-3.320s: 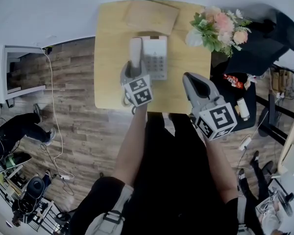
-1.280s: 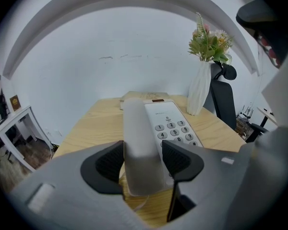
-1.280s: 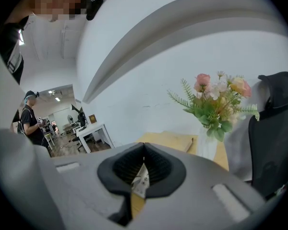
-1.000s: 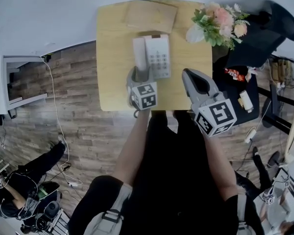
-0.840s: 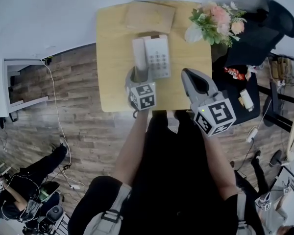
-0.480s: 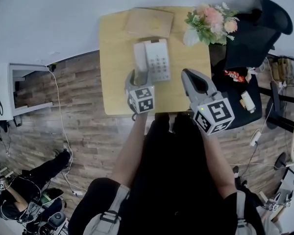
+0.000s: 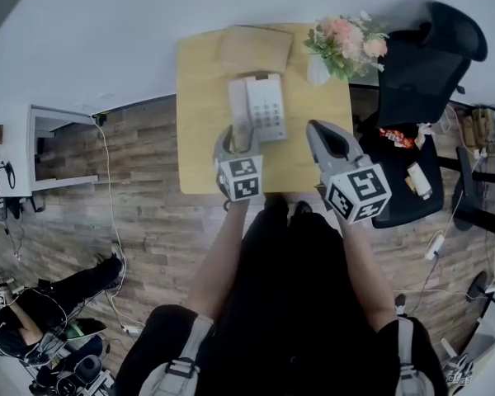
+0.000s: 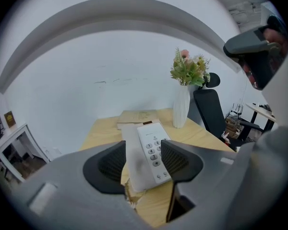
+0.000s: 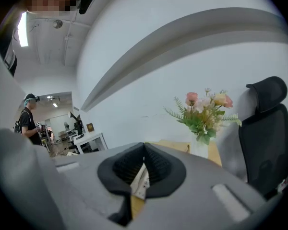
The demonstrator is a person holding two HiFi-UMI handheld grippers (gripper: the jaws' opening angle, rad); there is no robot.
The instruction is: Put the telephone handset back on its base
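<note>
Apparently the work is all but done: the handset (image 7: 238,108) lies lengthwise along the left side of the base (image 7: 266,106), beside the keypad. The telephone stands mid-counter, nearer the far edge of the counter (image 7: 198,97). From the head view it looks seated in its cradle, though I cannot tell whether both ends have dropped fully home.

The left gripper (image 7: 235,134) hangs just off the handset's near end. Its jaws are spread wide and have just been closing a little, with nothing pressed between the pads. In the left gripper view the handset shows in the gap between them, further out and apparently untouched. The right gripper (image 7: 316,129) waits over the counter's near right part with its jaws drawn together and empty.

The risk now lies in the left jaws. If they close further while near the handset, a pad could catch its end and tip it out of the cradle. A sideways drift could also nudge the light base towards the vase of flowers (image 7: 318,68) at the far right corner. A handset left half-seated might also slide off unnoticed.
</note>
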